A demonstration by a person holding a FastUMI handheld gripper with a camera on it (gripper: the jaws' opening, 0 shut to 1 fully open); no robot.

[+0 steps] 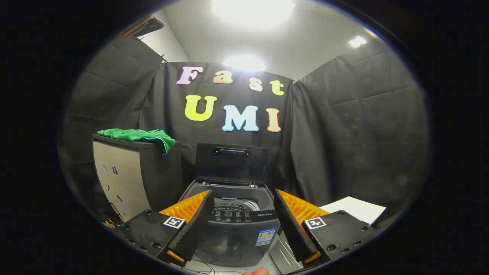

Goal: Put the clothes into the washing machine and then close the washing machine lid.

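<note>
tongs (242, 214) spread, empty, before washer (233, 229); lid (231, 162) up; shirt (139, 135) on cabinet (126, 179), not yet grabbed; loading, closing left.

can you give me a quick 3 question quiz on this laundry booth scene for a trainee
1. True or false: the washing machine lid is shut.
2. Where does the green garment lie?
A. inside the drum
B. on top of the cabinet beside the washing machine
C. between the claw fingers
3. Fill in: the claw is ____, holding nothing, with the machine's control panel seen between its fingers.

Key:
1. False, the lid stands upright and open.
2. B
3. open
</note>
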